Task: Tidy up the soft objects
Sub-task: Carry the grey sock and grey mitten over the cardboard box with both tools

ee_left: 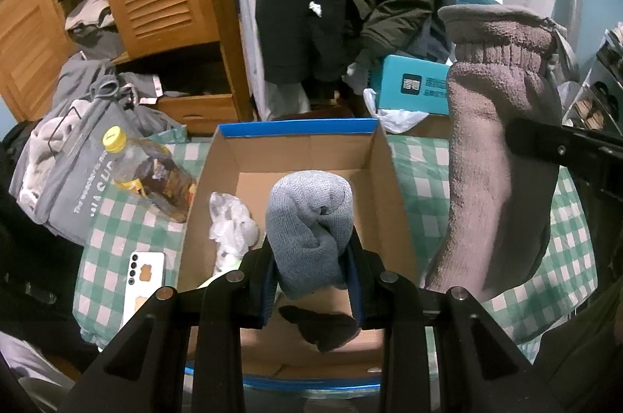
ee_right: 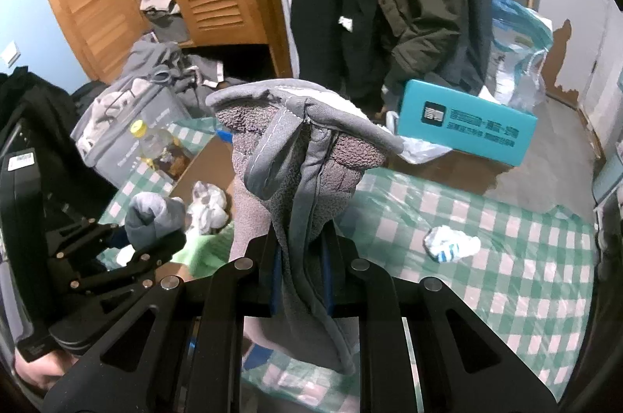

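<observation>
In the left wrist view, my left tongs pinch a rolled blue-grey sock at the centre of the frame, directly above the open cardboard box. A crumpled white sock already lies in the box at centre left, and something dark sits low in it, too hidden to name. At the right of the frame hangs the brown fleece glove, held beside the box rather than over it. The risk I judge here: the roll stands tall between the fingers, so letting go at a tilt could bounce it off the box wall onto the checked cloth, or against the bottle just left of the box.

In the right wrist view, my right tongs are pressed on the glove, which rises up the middle of the frame and droops below the fingers. That loose tail could snag the box edge. Another balled white sock waits on the cloth at right, well apart from both tongs.
</observation>
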The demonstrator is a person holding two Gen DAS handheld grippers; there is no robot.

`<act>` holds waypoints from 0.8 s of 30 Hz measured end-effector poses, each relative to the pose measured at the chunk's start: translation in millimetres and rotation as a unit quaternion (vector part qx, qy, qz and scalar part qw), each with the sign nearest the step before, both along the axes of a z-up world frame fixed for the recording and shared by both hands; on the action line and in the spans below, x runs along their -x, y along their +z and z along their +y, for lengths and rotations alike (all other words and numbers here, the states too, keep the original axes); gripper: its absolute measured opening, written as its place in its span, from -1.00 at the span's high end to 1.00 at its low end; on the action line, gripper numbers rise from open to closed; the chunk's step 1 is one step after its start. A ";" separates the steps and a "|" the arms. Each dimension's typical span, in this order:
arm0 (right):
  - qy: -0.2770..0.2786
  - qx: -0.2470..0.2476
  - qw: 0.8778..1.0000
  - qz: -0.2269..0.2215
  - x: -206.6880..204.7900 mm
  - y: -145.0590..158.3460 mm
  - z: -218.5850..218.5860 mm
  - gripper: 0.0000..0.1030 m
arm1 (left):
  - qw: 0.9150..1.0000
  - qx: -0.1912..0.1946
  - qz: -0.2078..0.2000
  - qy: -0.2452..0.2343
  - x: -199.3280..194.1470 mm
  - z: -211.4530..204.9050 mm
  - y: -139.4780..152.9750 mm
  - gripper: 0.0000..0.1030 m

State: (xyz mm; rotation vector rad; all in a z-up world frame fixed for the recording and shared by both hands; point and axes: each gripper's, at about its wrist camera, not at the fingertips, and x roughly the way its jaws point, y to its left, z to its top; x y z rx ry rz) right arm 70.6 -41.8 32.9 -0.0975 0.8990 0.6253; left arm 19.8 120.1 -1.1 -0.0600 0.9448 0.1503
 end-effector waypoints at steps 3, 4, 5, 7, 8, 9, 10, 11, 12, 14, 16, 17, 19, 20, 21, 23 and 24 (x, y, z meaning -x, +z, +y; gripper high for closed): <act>0.006 0.000 1.000 0.002 0.2 0.3 10.2 0.73 | 1.000 0.001 -0.001 0.008 1.8 9.1 -0.1 0.41; 0.008 0.000 1.000 0.003 -0.3 -0.1 13.6 0.73 | 1.000 0.001 -0.001 0.009 2.0 11.1 -0.2 0.41; 0.010 0.000 1.000 0.004 -0.5 -0.4 16.8 0.73 | 1.000 0.002 -0.001 0.012 2.7 14.0 -0.3 0.41; 0.014 0.001 1.000 0.005 -0.6 -1.5 24.0 0.73 | 1.000 0.003 -0.001 0.017 4.1 19.6 -0.3 0.41; 0.016 0.002 1.000 0.006 -0.6 -2.1 27.0 0.73 | 1.000 0.003 -0.001 0.020 4.6 21.9 -0.4 0.41; 0.019 0.003 1.000 0.007 -0.4 -2.8 30.7 0.73 | 1.000 0.002 -0.001 0.022 5.2 24.1 -0.4 0.41; 0.022 0.003 1.000 0.009 -0.3 -3.4 34.6 0.73 | 1.000 0.002 -0.001 0.025 5.8 26.8 -0.4 0.41; 0.024 0.003 1.000 0.010 -0.3 -4.3 38.3 0.73 | 1.000 0.001 -0.001 0.027 6.2 28.9 -0.5 0.41; 0.027 0.004 1.000 0.012 -0.3 -5.2 42.3 0.73 | 1.000 0.001 -0.001 0.030 6.6 30.7 -0.7 0.41; 0.031 0.005 0.999 0.014 -0.3 -6.4 48.2 0.73 | 0.999 0.000 0.000 0.034 7.4 34.4 -1.4 0.41; 0.036 0.007 0.999 0.016 -0.4 -8.2 55.4 0.73 | 0.999 0.001 0.001 0.037 8.3 38.3 -2.5 0.41; 0.038 0.008 0.999 0.017 -0.8 -9.2 58.3 0.73 | 0.999 0.001 0.001 0.039 8.6 40.0 -3.0 0.41; 0.041 0.010 0.999 0.020 -1.4 -12.2 64.9 0.73 | 0.999 0.002 0.003 0.042 9.1 43.8 -4.2 0.41; 0.043 0.011 0.999 0.022 -1.6 -13.8 68.1 0.73 | 0.999 0.003 0.003 0.044 9.2 45.7 -4.9 0.41; 0.045 0.011 0.999 0.024 -1.9 -15.2 70.9 0.73 | 0.999 0.004 0.004 0.045 9.3 47.9 -5.7 0.41; 0.048 0.014 0.998 0.029 -2.5 -19.4 77.3 0.73 | 0.999 0.005 0.006 0.050 9.3 52.3 -7.5 0.41; 0.050 0.014 0.998 0.031 -2.9 -21.1 79.7 0.73 | 0.999 0.006 0.007 0.052 9.3 54.2 -8.3 0.41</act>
